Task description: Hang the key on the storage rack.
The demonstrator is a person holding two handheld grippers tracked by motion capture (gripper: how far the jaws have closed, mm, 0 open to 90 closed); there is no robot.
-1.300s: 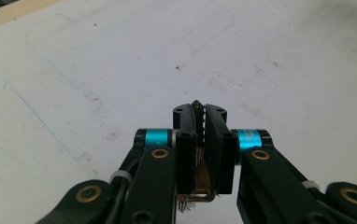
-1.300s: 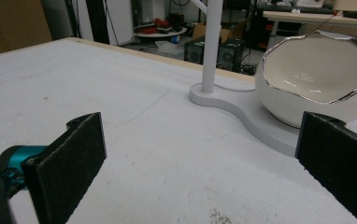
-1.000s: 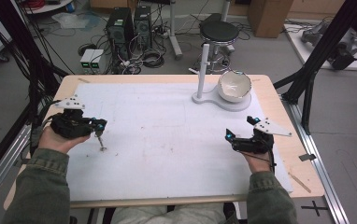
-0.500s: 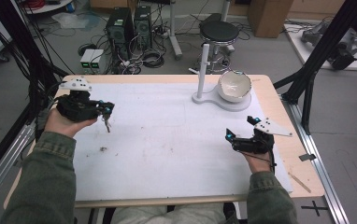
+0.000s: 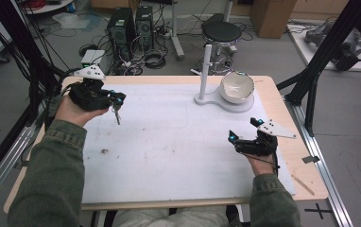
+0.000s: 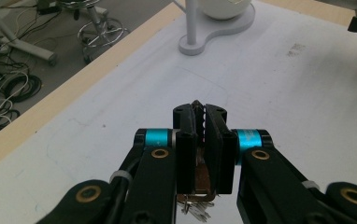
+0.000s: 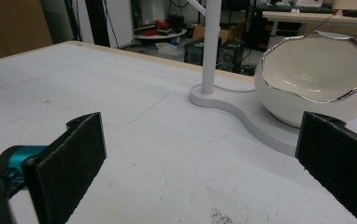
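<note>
L gripper [image 5: 115, 100] has lifted the keys [image 5: 117, 113] off the table [image 5: 169, 142], jaws pinching them; R gripper [image 5: 242, 142] idle, jaws spread. Should carry steady toward bowl [image 5: 237, 87], w/o swinging.

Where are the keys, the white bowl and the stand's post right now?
keys [image 5: 117, 113], high view, blade hanging below the left tool.
white bowl [image 7: 314, 70], right gripper view, inner wall.
post [image 5: 206, 68], high view, mid-shaft.

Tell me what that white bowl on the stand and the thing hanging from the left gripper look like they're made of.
The bowl looks like glazed ceramic: glossy white, with a wavy silvery rim. The stand under it looks like matte white plastic or painted metal. The keys, pinched in the left gripper, look like metal, greyish with a brassy part between the jaws.
</note>
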